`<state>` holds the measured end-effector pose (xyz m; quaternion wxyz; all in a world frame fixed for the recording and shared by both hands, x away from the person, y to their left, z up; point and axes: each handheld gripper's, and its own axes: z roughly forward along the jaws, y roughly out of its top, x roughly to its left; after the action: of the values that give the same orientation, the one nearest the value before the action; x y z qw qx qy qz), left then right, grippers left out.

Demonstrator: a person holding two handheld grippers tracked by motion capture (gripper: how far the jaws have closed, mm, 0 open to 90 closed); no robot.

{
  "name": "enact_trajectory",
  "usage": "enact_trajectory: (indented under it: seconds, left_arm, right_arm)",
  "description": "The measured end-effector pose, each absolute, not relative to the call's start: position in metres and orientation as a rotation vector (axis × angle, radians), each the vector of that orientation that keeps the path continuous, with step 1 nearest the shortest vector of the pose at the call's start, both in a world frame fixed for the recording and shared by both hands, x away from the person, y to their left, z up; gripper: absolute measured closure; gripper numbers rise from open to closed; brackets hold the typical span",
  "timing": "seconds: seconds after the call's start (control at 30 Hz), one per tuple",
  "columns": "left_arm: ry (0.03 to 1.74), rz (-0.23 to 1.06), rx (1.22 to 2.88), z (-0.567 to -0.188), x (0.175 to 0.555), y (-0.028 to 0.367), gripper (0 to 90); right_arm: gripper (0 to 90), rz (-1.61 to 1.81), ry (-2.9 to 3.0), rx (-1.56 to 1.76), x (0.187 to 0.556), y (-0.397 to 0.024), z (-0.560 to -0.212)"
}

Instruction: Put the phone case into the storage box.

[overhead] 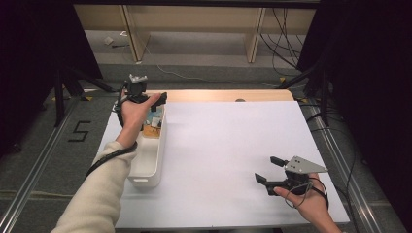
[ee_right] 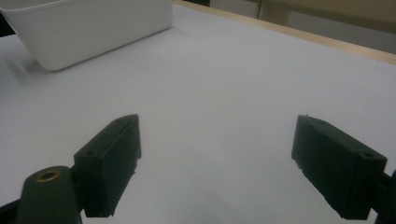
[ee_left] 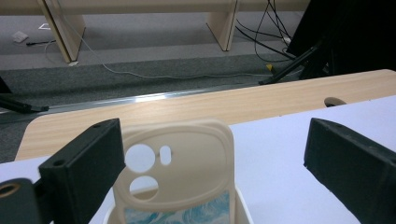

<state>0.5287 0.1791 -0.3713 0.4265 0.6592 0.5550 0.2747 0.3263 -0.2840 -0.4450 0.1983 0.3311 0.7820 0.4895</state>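
Note:
A cream phone case (ee_left: 180,170) with camera cut-outs stands upright at the far end of a white bin (overhead: 148,162); a blue wave-patterned item (ee_left: 187,215) lies just below it. My left gripper (ee_left: 215,163) is open over that end of the bin, with the case between its jaws and close to the left one. In the high view the left gripper (overhead: 156,101) hangs over the bin's far end, above several small items (overhead: 153,124). My right gripper (overhead: 268,169) is open and holds nothing, low over the white table sheet at the near right. Its jaws (ee_right: 217,163) stand wide apart above bare sheet.
The white sheet (overhead: 218,145) covers most of a wooden table whose bare far strip (overhead: 218,95) has a cable hole (ee_left: 334,101). The bin (ee_right: 93,28) stands along the sheet's left edge. Beyond the table are floor cables, wooden shelf legs and black stands.

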Motion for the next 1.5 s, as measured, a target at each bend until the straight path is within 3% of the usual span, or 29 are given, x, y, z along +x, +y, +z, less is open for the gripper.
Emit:
enact_trajectory:
  seconds: [0.57, 1.5]
  left_arm:
    - [1.286, 0.688, 1.67, -0.369, 0.503, 0.184, 6.6]
    - [1.287, 0.635, 1.674, -0.374, 0.469, 0.192, 8.5]
  right_arm:
    - [16.9, 1.369, 2.187, 0.927, 0.326, -0.284, -0.445]
    - [16.9, 1.37, 2.183, 0.933, 0.326, -0.284, -0.445]
